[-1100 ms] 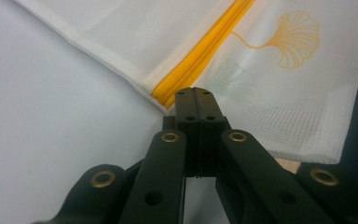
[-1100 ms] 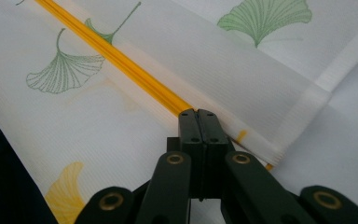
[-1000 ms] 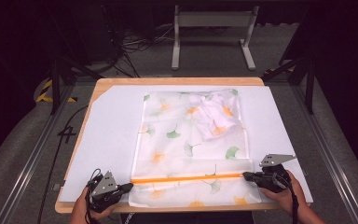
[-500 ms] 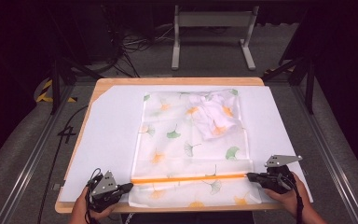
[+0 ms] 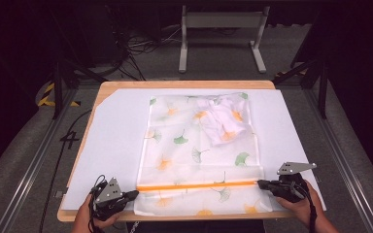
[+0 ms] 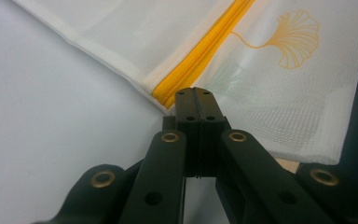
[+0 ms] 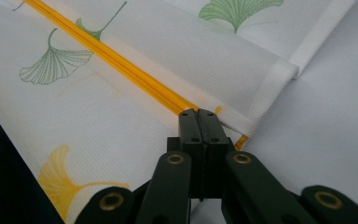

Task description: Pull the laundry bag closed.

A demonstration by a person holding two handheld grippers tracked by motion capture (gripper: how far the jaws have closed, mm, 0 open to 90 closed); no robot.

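High view: a wooden worktop [image 5: 184, 85] carries a white sheet [image 5: 116, 141], and on that lies a see-through mesh bag [image 5: 199, 160] printed with green and orange leaves. An orange zipper [image 5: 199, 185] runs across the bag near its close edge, stretching from the left gripper [image 5: 135, 193] to the right gripper [image 5: 261, 183]. A crumpled white cloth [image 5: 226, 121] sits inside the bag, well beyond both grippers, towards the far right corner. Each gripper is held in a hand and lies low at the bag's side edge, tips pointing inward at the two ends of the zipper. The strip of bag on the near side of the zipper hangs over the worktop's front edge between the hands.

Left gripper view: the left gripper [image 6: 196, 93] has its jaws pressed flat together, with the tips meeting the end of the zipper [image 6: 200, 51] at the bag's hemmed corner. Whether any fabric is pinched between them cannot be told. The mesh bag [image 6: 279, 93] spreads ahead and to the right of the tips, the white sheet [image 6: 51, 121] to their left.

Right gripper view: the right gripper [image 7: 198, 114] is likewise closed, jaws touching, tips resting on the zipper [image 7: 121, 63] just short of the bag's white hem. The mesh bag [image 7: 98, 116] lies ahead and left of the tips, the white sheet [image 7: 335, 116] to their right
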